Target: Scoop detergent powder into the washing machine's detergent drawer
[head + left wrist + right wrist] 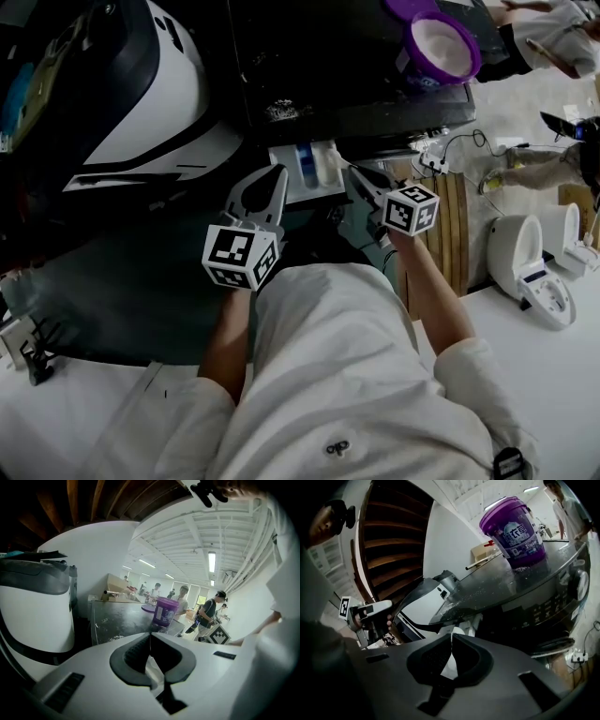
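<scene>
Standing open at the frame's upper middle, the white detergent drawer (pixel 323 169) shows a blue insert. Just below it, the left gripper (pixel 272 178) and right gripper (pixel 356 176) have jaws pressed together, holding nothing.

The only print is a label (pixel 519 540) on the front of the purple bucket (pixel 515 531). It carries large white characters on a blue ground with a smaller line beneath, too blurred and curved to read for certain. Below the bucket, the left marker cube (pixel 241 255) and the right marker cube (pixel 412 208) bear black-and-white square patterns, no letters. A small dark emblem (pixel 337 448) on the person's white shirt cannot be read.
</scene>
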The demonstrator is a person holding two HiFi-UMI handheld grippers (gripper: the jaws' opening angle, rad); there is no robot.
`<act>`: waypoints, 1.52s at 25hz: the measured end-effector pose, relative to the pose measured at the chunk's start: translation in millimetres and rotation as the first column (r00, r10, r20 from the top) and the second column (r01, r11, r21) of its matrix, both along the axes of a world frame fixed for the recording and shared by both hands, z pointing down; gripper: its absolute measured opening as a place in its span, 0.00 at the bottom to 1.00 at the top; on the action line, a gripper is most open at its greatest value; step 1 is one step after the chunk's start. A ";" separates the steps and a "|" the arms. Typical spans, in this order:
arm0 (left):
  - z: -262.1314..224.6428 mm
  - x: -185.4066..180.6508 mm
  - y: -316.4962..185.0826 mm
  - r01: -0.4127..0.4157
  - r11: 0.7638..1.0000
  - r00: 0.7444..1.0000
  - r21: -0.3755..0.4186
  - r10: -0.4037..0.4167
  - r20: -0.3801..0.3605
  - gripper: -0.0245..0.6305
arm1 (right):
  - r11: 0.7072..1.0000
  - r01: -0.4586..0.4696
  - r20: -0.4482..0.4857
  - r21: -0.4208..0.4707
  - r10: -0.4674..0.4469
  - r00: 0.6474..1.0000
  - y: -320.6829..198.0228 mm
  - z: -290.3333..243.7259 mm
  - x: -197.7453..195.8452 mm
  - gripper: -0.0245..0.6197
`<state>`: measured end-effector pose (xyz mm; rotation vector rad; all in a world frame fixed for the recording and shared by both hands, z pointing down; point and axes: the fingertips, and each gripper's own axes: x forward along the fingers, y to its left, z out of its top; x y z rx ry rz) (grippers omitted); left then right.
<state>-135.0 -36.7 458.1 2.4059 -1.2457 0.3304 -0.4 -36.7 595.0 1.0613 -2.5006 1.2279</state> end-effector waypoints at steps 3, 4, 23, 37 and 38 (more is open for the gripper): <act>2.7 0.6 0.4 0.002 1.000 1.000 -0.006 -0.002 0.000 0.07 | 0.999 0.033 -0.048 0.026 -0.032 0.998 -0.5 1.4 -1.9 0.05; 3.4 0.7 0.4 0.002 1.000 1.000 -0.008 -0.002 0.000 0.07 | 0.998 0.045 -0.064 0.033 -0.042 0.997 -0.6 2.0 -2.6 0.05; 9.1 -2.0 0.7 0.011 1.000 1.000 -0.018 -0.011 -0.005 0.07 | 0.965 0.211 -0.306 0.156 -0.156 0.939 0.3 3.1 -13.6 0.05; 6.6 -4.9 -1.4 0.017 1.000 1.000 -0.011 -0.017 -0.009 0.07 | 0.914 0.336 -0.477 0.228 -0.196 0.856 -1.0 -1.6 -19.4 0.05; 6.7 -5.3 -1.6 0.018 1.000 1.000 -0.011 -0.018 -0.009 0.07 | 0.908 0.349 -0.491 0.233 -0.200 0.848 -0.9 -2.1 -20.9 0.05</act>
